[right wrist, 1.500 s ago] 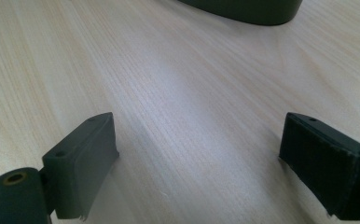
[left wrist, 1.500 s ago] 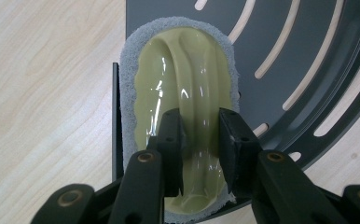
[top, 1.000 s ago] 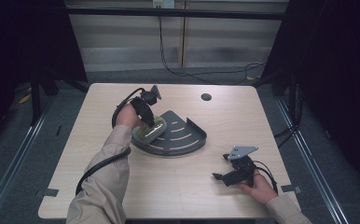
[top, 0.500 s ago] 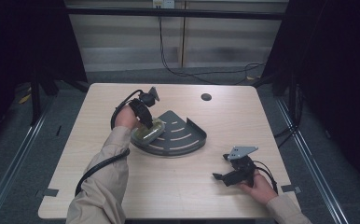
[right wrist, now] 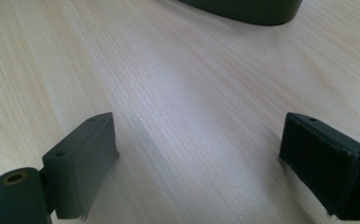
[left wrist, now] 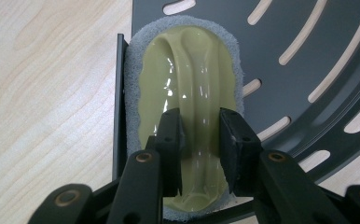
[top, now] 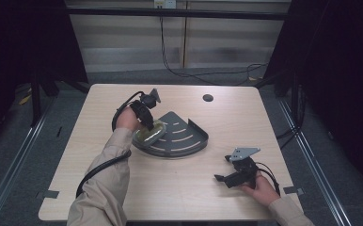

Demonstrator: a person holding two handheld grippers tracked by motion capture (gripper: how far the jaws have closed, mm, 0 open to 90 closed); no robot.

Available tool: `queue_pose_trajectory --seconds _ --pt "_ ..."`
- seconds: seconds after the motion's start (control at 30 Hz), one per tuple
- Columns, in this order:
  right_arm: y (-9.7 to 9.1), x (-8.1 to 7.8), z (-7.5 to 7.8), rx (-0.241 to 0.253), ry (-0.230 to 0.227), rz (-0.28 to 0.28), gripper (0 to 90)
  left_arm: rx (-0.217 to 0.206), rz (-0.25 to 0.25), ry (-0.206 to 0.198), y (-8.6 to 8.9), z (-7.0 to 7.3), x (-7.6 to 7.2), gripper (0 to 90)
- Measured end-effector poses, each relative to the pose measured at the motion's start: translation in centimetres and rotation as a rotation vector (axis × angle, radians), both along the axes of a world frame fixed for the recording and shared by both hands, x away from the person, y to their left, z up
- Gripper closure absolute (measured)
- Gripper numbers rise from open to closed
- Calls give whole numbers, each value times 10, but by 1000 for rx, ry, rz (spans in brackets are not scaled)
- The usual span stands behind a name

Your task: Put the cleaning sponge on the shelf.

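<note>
On the pale wood table, left tool clamps the scrubber; right tool gapes wide.

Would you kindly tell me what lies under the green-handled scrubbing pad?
The scrubbing pad rests on the dark slotted corner rack, against its straight wall. The rack surface beneath the pad is covered.

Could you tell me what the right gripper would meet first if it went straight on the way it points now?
Probably the tray. The right gripper, jaws open, points low across bare table toward the tray's dark curved wall; nothing lies between, though it might graze the tabletop first, since depth is unclear.
</note>
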State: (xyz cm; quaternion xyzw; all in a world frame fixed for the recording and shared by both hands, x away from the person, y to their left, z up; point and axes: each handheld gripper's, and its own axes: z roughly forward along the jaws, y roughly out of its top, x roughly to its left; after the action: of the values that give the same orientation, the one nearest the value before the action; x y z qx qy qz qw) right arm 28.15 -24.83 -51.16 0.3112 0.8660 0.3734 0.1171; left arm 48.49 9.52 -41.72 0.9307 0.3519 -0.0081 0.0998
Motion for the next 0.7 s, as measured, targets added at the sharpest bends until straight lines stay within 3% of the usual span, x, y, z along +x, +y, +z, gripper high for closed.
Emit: queue_pose_trajectory --seconds 0.37,0.7 --pt "0 0 0 0 -1 1 104 2 18 -8 2 1 0 668" --pt "0 0 0 0 0 -1 104 17 34 -25 4 4 -2 556"
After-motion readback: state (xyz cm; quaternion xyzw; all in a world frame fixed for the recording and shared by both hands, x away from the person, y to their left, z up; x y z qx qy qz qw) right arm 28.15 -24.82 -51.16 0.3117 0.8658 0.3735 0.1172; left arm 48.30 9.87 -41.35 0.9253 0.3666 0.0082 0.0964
